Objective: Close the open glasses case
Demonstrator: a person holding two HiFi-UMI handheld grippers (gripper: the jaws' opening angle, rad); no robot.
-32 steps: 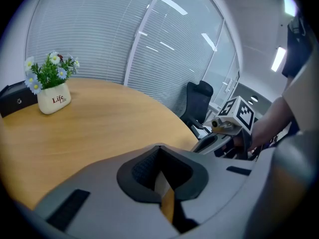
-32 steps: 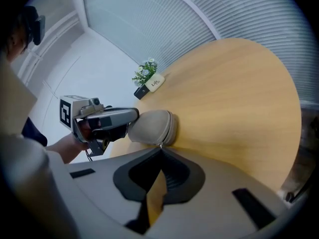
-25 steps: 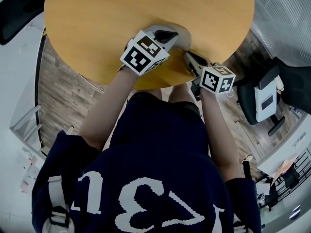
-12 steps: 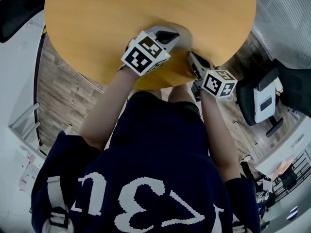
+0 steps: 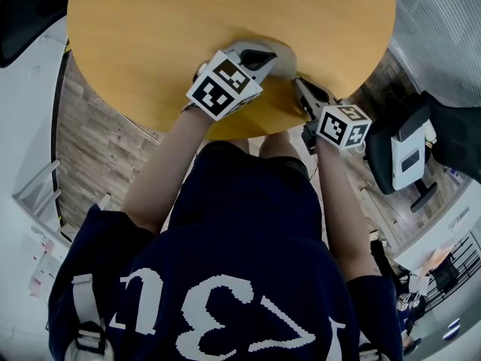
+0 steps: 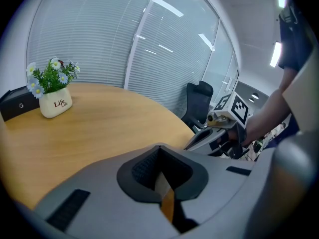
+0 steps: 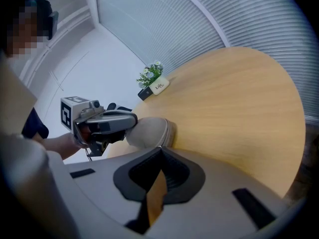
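My left gripper [image 5: 261, 54] is fully closed with nothing between its jaws, its tip resting against the top of the glasses case [image 7: 149, 132]; the case lies on the table [image 5: 150, 36] close to the edge nearest me, lid apparently down (a seam shows round its end); my right gripper [image 5: 301, 87] is likewise closed tight and empty, just beside the case, apart from it as far as I can see.
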